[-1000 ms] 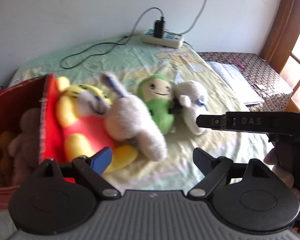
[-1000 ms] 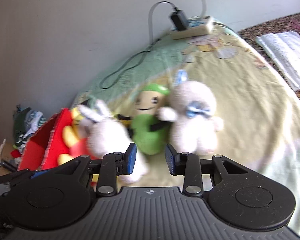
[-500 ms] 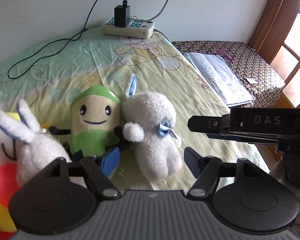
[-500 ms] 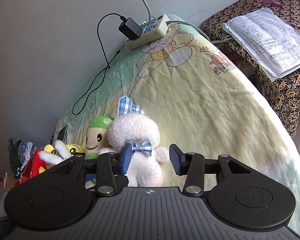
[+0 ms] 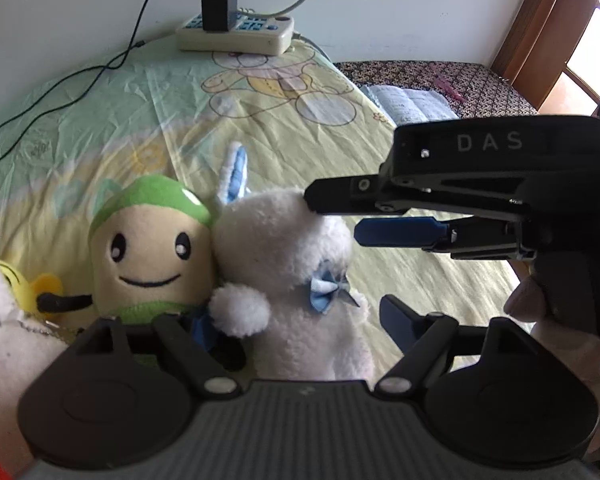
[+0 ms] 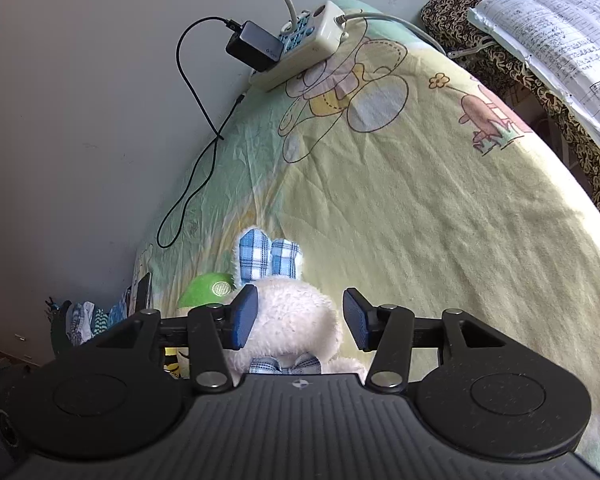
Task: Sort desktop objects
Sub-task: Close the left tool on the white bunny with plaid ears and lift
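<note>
Tongs first: the left tongs sit nearest the camera, jaws partly apart and opening, with the white bunny between them but no pad seen pressing on it. The right tongs are likewise half wide and opening, the bunny's head in the gap; the left pad looks to brush the fur, the right pad stands clear.

The bunny lies on the bed sheet, touching the green doll on its left. It looks light, soft and squashy, so it should give under the pads rather than slip; nothing about it seems fragile. The round head or the thick body is the best place to take hold. The checked ears and the blue bow are thin and would likely pull out of a grip.

Farther off, a power strip with a black charger sits by the wall.
</note>
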Tool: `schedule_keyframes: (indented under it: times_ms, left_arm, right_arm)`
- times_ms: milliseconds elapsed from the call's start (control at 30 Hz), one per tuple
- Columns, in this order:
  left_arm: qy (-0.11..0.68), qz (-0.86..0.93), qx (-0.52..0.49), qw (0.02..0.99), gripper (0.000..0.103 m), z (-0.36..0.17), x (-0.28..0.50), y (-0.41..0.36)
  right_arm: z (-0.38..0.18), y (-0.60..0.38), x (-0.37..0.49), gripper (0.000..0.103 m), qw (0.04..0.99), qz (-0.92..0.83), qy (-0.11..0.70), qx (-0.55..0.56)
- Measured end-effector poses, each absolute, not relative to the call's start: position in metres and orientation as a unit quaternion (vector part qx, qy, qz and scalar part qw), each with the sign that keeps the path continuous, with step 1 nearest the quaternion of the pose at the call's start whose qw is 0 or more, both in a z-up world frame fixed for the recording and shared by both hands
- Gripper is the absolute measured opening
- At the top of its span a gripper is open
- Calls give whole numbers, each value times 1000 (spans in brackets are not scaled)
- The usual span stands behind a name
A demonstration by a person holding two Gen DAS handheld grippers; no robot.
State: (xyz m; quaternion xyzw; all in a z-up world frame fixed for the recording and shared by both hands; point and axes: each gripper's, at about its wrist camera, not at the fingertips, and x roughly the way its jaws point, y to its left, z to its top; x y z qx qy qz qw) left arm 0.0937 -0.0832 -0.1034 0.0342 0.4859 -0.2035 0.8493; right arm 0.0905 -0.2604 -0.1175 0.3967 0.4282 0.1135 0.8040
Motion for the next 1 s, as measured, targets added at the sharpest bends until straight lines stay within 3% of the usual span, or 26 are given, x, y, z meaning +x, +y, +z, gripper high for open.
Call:
schedule_keyframes:
  times_ms: [67,400,1000]
  left_arm:
    - [485,-206,40,849,76,-105,95,-87]
    - [484,-225,64,844,74,-108,88,-97]
    - [394,-243,49,885,74,-32,-2,-60]
  right_arm:
    - [-122,-261,93,57,797,121,430,406]
    - [-125,-266,83,50,760,152,443,451]
    - [-38,-222,0,51,818,201,370,392]
